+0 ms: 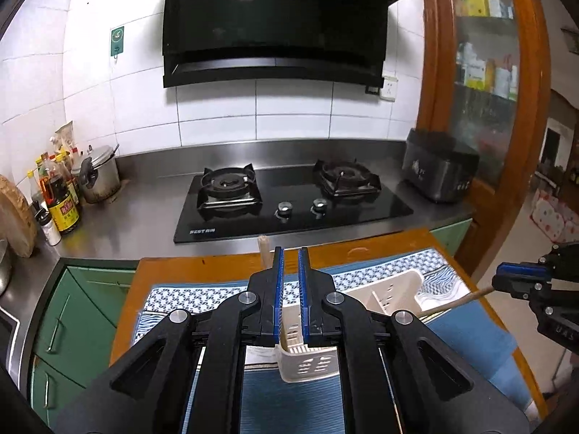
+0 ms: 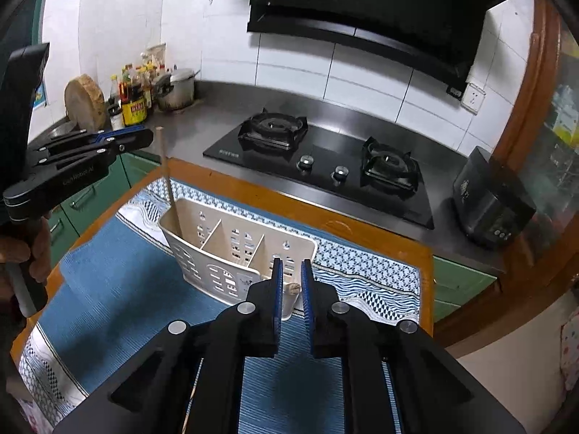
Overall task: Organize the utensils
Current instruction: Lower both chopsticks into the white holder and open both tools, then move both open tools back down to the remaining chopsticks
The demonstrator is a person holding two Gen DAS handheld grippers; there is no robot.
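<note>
In the left wrist view, the left gripper hangs over the white utensil holder, which sits on a blue mat. Its jaws stand narrowly apart, with nothing visibly pinched. A standing chopstick rises just beside the left finger, its foot down in the holder. At the right edge, the right gripper clamps a second chopstick, which slants toward the holder. In the right wrist view, that second chopstick shows end-on between the right gripper pads, over the holder's rightmost compartment. The standing chopstick leans in the leftmost one, close by the left gripper tips. Both sticks look light, stiff and thin, so they are likely to pivot or slip; a hold near the upper end seems best.
</note>
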